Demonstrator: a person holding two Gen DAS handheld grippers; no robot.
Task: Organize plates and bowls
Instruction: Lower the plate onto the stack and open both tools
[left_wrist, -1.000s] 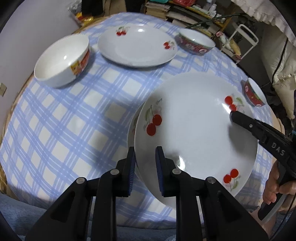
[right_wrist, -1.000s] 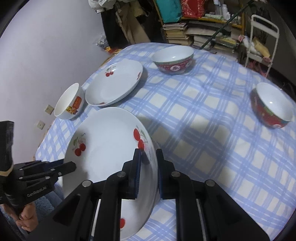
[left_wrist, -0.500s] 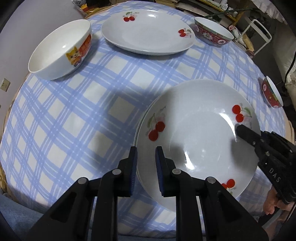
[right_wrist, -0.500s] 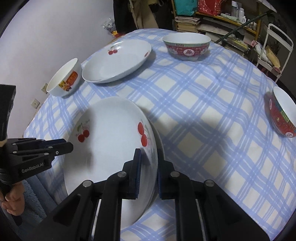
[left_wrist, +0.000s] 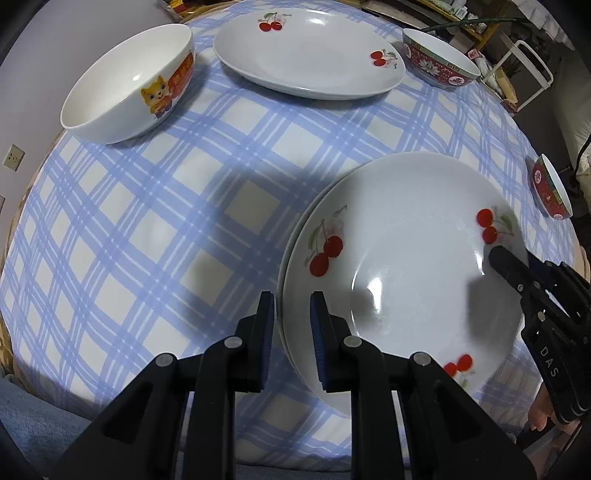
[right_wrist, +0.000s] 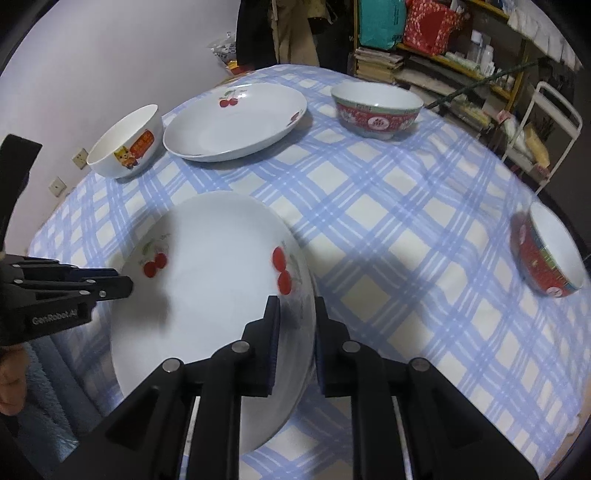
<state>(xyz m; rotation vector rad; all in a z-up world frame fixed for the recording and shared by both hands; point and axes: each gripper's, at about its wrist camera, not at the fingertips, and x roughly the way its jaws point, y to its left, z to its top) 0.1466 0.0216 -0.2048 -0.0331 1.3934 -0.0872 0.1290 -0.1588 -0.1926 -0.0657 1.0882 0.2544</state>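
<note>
A white cherry-print plate (left_wrist: 406, 254) sits on top of a second plate near the table's front edge; it also shows in the right wrist view (right_wrist: 207, 295). My left gripper (left_wrist: 291, 325) grips its left rim. My right gripper (right_wrist: 295, 325) grips its right rim, and its fingers (left_wrist: 506, 266) show in the left wrist view. Another cherry plate (left_wrist: 310, 48) lies at the far side, also in the right wrist view (right_wrist: 236, 122). A white cat-print bowl (left_wrist: 129, 85) stands at the far left (right_wrist: 127, 147).
A red patterned bowl (right_wrist: 376, 109) stands at the far side (left_wrist: 439, 66). A second red bowl (right_wrist: 546, 254) sits at the right edge (left_wrist: 550, 192). The table has a blue checked cloth (right_wrist: 388, 206). Shelves and a white rack (right_wrist: 543, 122) stand behind.
Both grippers have lowered the plate from a tilted, raised position down flat onto the plate beneath it. The cameras have moved closer to the table.
</note>
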